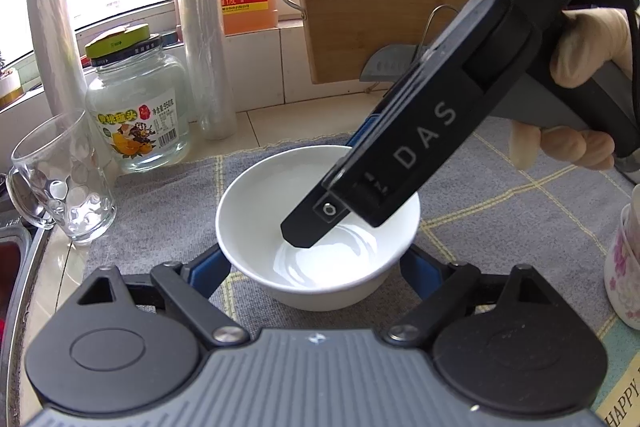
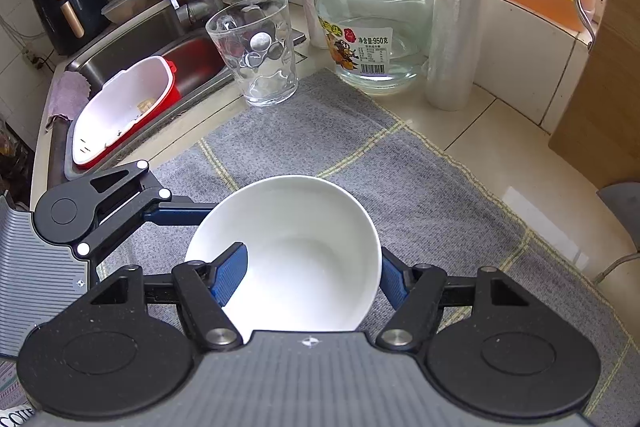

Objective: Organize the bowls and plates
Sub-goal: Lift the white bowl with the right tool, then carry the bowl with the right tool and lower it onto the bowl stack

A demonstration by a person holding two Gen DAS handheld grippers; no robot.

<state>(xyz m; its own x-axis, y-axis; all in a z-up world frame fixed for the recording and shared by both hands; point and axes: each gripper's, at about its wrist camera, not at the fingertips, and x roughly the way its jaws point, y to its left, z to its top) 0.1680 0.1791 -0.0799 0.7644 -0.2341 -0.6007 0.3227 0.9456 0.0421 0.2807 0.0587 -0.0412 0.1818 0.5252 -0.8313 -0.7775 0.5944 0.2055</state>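
Judging from the white bowl point(image 2: 304, 247) on the grey mat point(image 2: 420, 187), we have barely begun: our right gripper point(image 2: 308, 275) pinches its wall, one pad inside, while the left gripper point(image 1: 316, 267) brackets it unclenched. Stacking remains; no plates show.

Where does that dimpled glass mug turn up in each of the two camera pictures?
Left wrist view: the glass mug stands at the far left edge, left of the white bowl.
Right wrist view: the glass mug stands upper centre-left, beyond the white bowl, beside the sink.
Shared landmark: the labelled glass jar with the green lid, right next to the mug in both.
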